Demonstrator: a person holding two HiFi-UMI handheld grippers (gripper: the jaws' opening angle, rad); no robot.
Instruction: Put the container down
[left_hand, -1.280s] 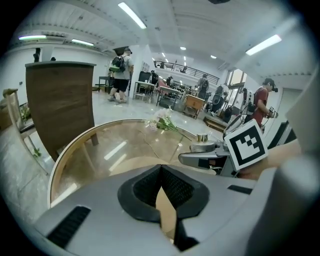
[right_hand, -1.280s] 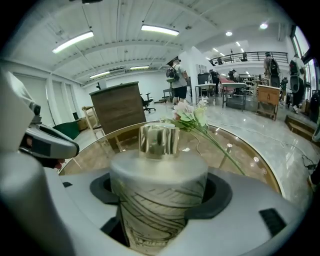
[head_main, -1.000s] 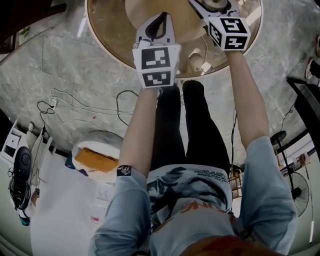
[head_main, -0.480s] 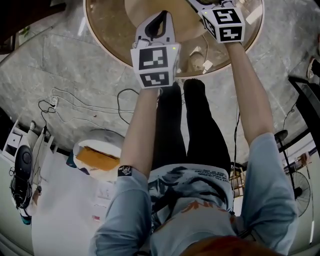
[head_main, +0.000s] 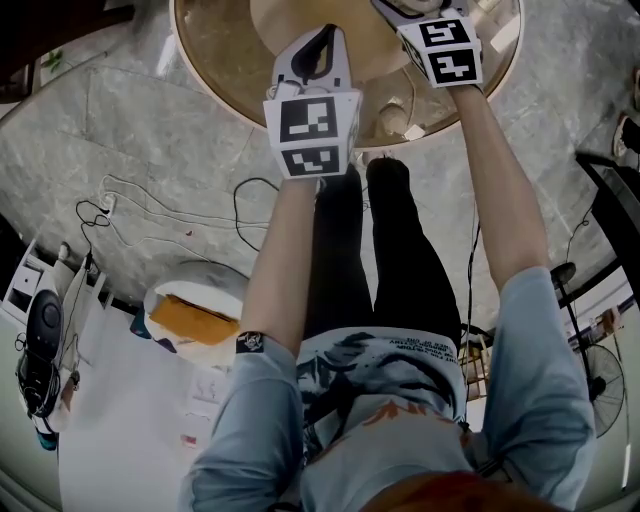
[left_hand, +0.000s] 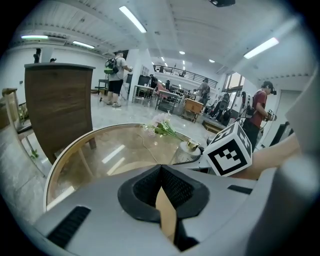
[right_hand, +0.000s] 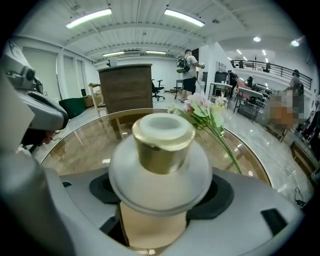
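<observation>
Gripping the white container (right_hand: 160, 165), the right tool (right_hand: 160, 195) hangs over the desk (head_main: 215, 60). The left tool (left_hand: 161, 185) is closed, empty.

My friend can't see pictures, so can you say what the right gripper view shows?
The right gripper is shut on a round white container with a gold neck, seen close up. Beyond it, pink flowers lie on a round glass table in a big, bright hall.
</observation>
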